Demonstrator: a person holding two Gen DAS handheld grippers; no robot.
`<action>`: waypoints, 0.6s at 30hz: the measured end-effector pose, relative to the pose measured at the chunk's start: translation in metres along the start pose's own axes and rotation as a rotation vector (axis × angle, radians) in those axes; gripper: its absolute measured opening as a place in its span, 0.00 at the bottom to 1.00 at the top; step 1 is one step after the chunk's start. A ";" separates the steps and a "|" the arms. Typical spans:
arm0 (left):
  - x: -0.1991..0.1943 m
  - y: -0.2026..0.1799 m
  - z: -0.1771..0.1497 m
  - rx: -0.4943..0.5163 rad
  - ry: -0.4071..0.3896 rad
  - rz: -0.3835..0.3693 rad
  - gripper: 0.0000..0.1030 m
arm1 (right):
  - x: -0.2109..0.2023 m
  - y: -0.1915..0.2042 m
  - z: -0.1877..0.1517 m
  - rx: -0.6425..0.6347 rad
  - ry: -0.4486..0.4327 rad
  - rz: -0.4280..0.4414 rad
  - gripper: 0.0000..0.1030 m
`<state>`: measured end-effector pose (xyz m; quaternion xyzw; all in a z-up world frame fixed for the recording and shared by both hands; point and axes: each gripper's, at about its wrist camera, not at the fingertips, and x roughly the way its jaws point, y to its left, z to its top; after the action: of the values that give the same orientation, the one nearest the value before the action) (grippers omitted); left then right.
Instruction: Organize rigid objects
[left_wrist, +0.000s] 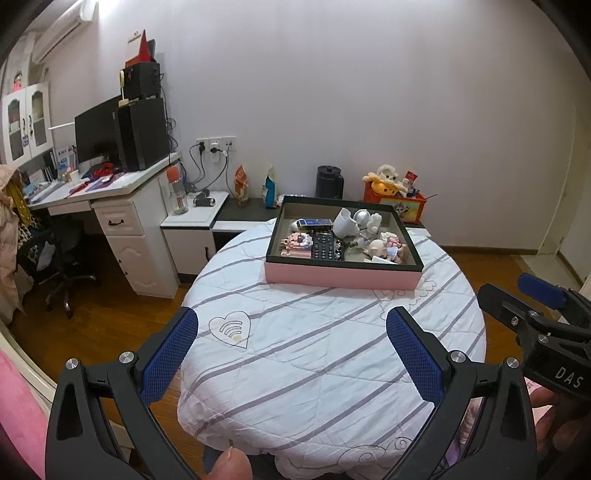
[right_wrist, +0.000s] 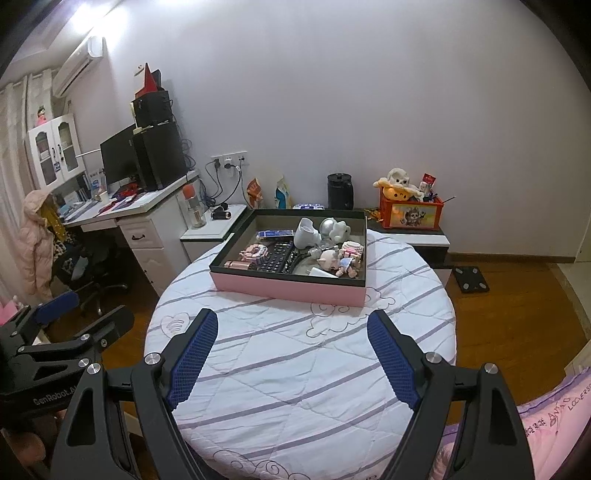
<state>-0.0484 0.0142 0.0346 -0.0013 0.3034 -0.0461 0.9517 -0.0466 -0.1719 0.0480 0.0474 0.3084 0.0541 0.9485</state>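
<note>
A pink tray (left_wrist: 343, 275) (right_wrist: 288, 288) with a dark rim sits at the far side of the round table (left_wrist: 314, 350) (right_wrist: 295, 369), which wears a white striped cloth. Inside lie a black calculator (left_wrist: 325, 245) (right_wrist: 275, 258), a white cup (left_wrist: 345, 223) (right_wrist: 306, 232), a blue box (left_wrist: 314, 222), a silver astronaut figure (left_wrist: 364, 219) and small dolls (right_wrist: 340, 260). My left gripper (left_wrist: 291, 350) hangs open over the near table edge, nothing between its blue pads. My right gripper (right_wrist: 291, 354) is likewise open and empty, well short of the tray.
A white desk (left_wrist: 122, 206) with monitor and black boxes stands left, an office chair (left_wrist: 59, 266) beside it. Low cabinets behind the table carry a black kettle (left_wrist: 328, 182) and a red toy box (left_wrist: 400, 203). A scale (right_wrist: 471, 278) lies on the wooden floor.
</note>
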 end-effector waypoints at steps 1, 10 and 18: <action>0.000 0.001 0.000 -0.003 0.001 -0.005 1.00 | -0.001 0.001 0.000 -0.002 -0.002 -0.001 0.82; -0.002 0.008 -0.001 -0.022 -0.015 -0.005 1.00 | 0.000 0.006 0.001 -0.012 0.002 0.000 0.82; 0.005 0.009 -0.002 -0.022 -0.005 0.015 1.00 | 0.010 0.005 0.001 -0.012 0.022 0.004 0.82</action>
<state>-0.0451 0.0226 0.0300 -0.0098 0.3015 -0.0355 0.9528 -0.0388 -0.1661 0.0435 0.0420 0.3181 0.0584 0.9453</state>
